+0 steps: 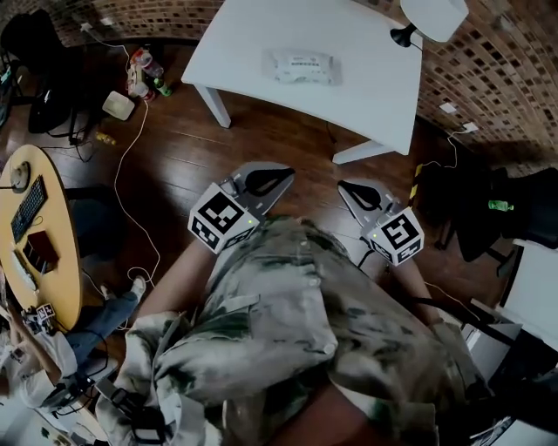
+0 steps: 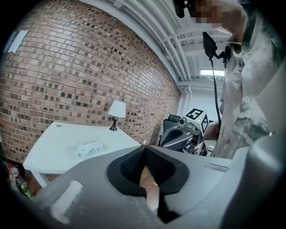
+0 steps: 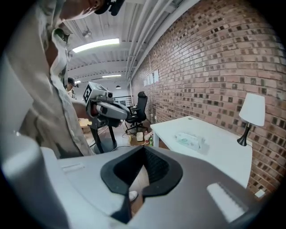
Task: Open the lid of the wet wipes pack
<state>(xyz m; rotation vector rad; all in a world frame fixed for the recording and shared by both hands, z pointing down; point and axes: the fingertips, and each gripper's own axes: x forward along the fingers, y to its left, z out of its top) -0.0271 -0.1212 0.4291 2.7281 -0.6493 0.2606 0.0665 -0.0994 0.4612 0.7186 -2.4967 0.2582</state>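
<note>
- The left tongs (image 2: 145, 153) are clenched: the black ribbed pads meet at their tips and grasp nothing, and only a sliver of wooden floor (image 1: 288, 139) shows through the gap below the tips.
- The right tongs (image 3: 144, 153) are likewise clenched on nothing, with their pads meeting at the tips.
- In the head view both tongs are held close in front of the person's camouflage shirt (image 1: 296, 322). They sit side by side but apart, each pointing toward the worktop (image 1: 349, 104).
- Each carries its marker cube (a part of the tool itself), the left one (image 1: 221, 218) and the right one (image 1: 399, 235), just ahead of the person's arms.
- Each gripper view also catches the other tongs hanging beside the person's body.
- Both tongs are over the floor, well apart from the white worktop.
- The wet wipes pack (image 1: 302, 67) lies flat near the middle of the worktop, untouched. It is too small to tell whether its lid is up or down.
- A white-shaded lamp (image 1: 433, 17) on a black stem stands at the worktop's far right corner, well apart from the pack.
- A brick wall (image 2: 67, 80) runs behind the worktop.
- At the far left of the head view, a round yellow table (image 1: 54, 218) holds a keyboard (image 1: 28, 207).
</note>
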